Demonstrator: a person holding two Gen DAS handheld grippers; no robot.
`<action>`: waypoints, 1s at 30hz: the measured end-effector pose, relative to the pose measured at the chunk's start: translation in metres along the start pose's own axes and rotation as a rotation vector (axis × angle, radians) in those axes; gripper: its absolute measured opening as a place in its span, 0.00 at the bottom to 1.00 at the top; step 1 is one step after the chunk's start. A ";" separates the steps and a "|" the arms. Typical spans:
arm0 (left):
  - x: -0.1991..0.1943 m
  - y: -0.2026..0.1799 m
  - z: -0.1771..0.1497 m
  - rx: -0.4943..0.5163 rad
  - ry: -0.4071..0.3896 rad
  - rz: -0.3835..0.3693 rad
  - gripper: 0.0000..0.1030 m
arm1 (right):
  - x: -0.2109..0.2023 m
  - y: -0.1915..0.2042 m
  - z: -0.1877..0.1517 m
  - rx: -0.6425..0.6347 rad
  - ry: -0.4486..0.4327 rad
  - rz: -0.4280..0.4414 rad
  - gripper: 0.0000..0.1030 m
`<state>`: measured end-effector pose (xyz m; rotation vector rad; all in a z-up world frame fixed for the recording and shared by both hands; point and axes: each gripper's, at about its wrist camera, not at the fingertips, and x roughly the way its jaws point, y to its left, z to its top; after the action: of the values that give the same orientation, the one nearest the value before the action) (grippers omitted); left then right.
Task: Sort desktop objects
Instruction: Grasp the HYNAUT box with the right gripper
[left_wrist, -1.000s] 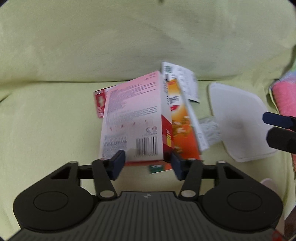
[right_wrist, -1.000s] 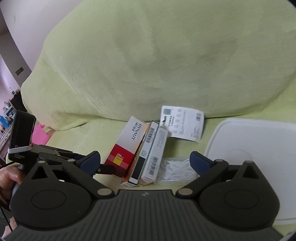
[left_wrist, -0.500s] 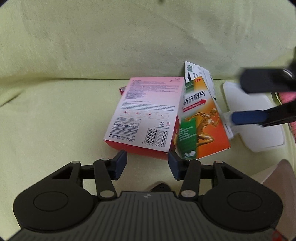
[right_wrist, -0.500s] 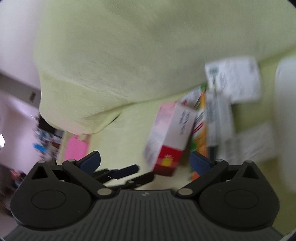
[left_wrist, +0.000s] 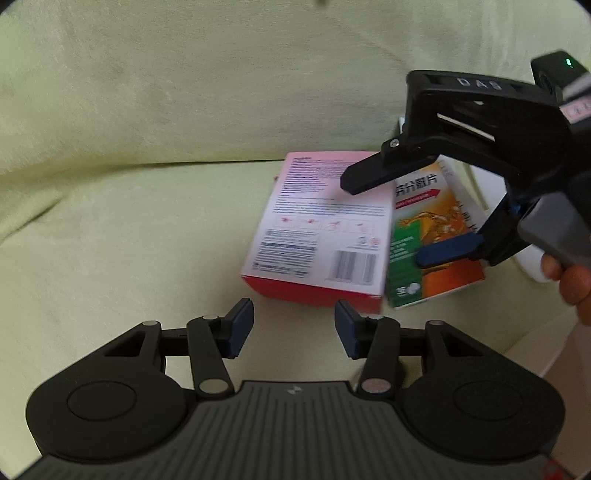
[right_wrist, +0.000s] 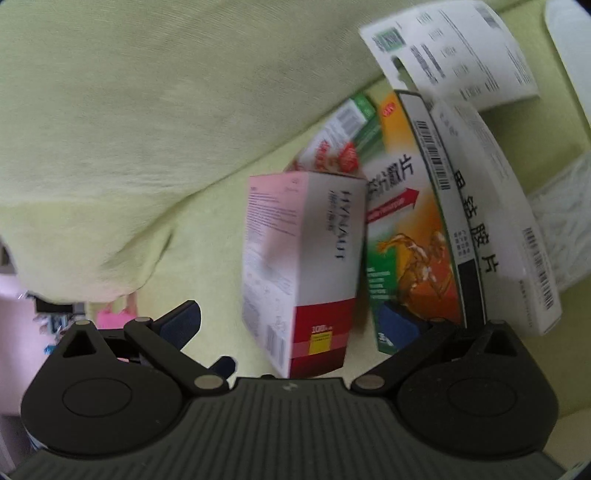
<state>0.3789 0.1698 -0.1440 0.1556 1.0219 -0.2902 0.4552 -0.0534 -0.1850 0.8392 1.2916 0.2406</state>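
The pink-and-red carton (left_wrist: 325, 229) lies on the green cloth (left_wrist: 129, 221), touching the orange-green tablet box (left_wrist: 424, 236) on its right. Both look like light, stiff card that would dent, so I'd grip the long edges. My right gripper (left_wrist: 384, 218) hangs above them, jaws wide; my left gripper (left_wrist: 293, 326) sits near the carton, jaws parted, empty.
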 end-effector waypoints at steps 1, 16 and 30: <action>0.002 0.002 -0.001 0.016 -0.007 0.002 0.51 | 0.002 0.002 -0.001 -0.003 -0.005 -0.004 0.99; 0.051 0.011 -0.007 0.198 -0.043 -0.008 0.52 | 0.041 0.044 -0.014 -0.270 0.000 -0.087 0.81; 0.048 0.025 -0.016 0.163 -0.053 -0.060 0.52 | 0.077 0.084 -0.027 -0.532 0.009 -0.157 0.50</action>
<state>0.3972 0.1897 -0.1937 0.2639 0.9513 -0.4306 0.4776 0.0616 -0.1880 0.2831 1.2151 0.4393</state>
